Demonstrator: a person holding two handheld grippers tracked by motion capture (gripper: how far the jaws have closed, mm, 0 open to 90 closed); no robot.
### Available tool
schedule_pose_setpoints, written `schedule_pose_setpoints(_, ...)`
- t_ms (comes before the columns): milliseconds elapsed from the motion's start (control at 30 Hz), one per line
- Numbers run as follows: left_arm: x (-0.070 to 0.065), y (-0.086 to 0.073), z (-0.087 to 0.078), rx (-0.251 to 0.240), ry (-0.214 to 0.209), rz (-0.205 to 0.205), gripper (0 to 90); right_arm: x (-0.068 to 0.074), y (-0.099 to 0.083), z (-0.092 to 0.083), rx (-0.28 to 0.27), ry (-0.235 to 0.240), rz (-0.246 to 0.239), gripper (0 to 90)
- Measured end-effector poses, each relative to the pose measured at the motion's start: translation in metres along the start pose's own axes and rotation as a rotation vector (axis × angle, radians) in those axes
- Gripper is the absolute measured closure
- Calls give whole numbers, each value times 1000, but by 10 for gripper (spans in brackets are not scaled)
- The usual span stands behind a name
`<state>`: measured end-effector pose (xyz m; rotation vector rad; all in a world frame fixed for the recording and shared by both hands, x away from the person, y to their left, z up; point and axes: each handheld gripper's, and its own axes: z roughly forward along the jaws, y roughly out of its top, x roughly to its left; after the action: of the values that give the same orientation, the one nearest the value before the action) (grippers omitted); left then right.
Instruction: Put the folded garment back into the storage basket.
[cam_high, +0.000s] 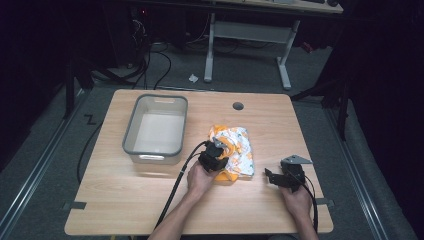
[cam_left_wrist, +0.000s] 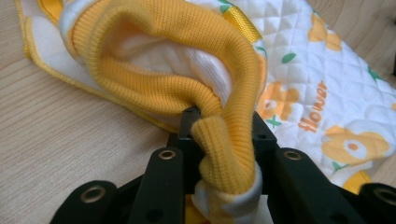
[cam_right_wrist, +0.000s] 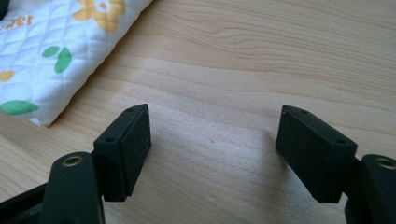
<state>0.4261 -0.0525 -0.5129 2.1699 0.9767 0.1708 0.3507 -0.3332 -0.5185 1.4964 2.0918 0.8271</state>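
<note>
A small quilted garment (cam_high: 236, 150), white with orange flowers and yellow ribbed trim, lies crumpled on the wooden table (cam_high: 150, 210) right of centre. My left gripper (cam_high: 216, 156) is at its near left edge, shut on the yellow ribbed cuff (cam_left_wrist: 229, 154), which bulges between the two black pads. The rest of the garment (cam_left_wrist: 317, 84) spreads beyond the jaws. My right gripper (cam_high: 270, 176) rests low over bare wood to the right of the garment, open, with nothing between its fingers (cam_right_wrist: 128, 144). A corner of the garment (cam_right_wrist: 51, 51) shows at its upper left.
An empty grey-rimmed white tub (cam_high: 131, 125) stands on the left half of the table. A round cable hole (cam_high: 238, 106) sits near the far edge. Black cables trail from both grippers toward the near edge. A desk frame (cam_high: 250, 35) stands on the floor beyond.
</note>
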Motion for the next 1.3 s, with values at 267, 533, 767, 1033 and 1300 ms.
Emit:
schedule_pose_setpoints(267, -4, 4, -12, -33, -30, 21, 747, 0, 0, 0, 2, 0, 1, 267)
schedule_pose_setpoints(533, -3, 8, -29, -73, -44, 36, 751, 0, 0, 0, 2, 0, 1, 267)
schedule_pose_setpoints(767, -3, 10, -43, -107, -56, 56, 751, 0, 0, 0, 2, 1, 1, 267)
schedule_pose_setpoints(1033, 1, 10, -55, -134, -83, 46, 754, 0, 0, 0, 1, 0, 2, 267)
schedule_pose_setpoints(1300, 6, 11, -73, -161, -99, 52, 755, 0, 0, 0, 2, 0, 0, 267)
